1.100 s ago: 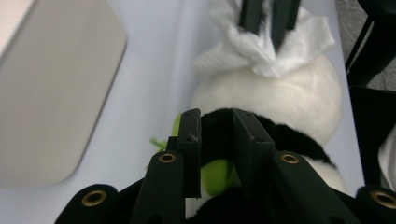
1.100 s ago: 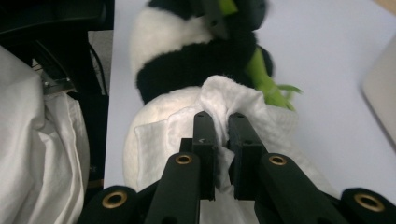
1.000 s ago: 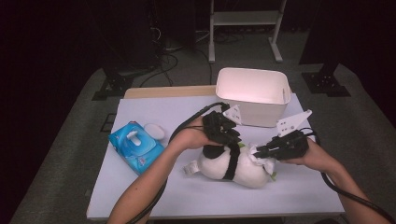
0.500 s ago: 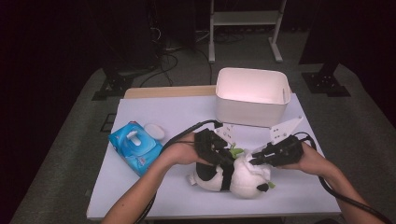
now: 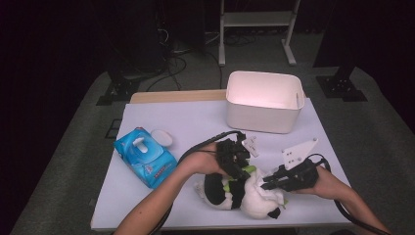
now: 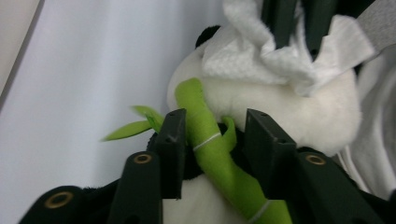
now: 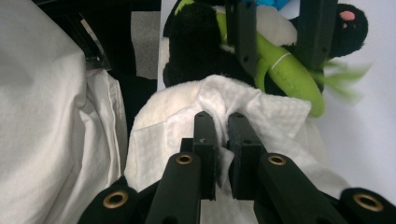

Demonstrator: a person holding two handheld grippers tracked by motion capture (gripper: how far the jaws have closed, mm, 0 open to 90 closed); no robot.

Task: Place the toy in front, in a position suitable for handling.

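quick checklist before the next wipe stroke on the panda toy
1. Wet wipe pinched in the right gripper: ok, jaws shut on its folds.
2. Wipe pressed on the panda plush: ok, it lies on the white fur.
3. Left gripper steadying the toy: ok, its jaws straddle the green bamboo stalk; firmness of the clamp cannot tell.
4. Toy resting on the table: ok.
5. Wipes pack within reach: ok, lid open.
6. Dirt left on the fur: cannot tell.
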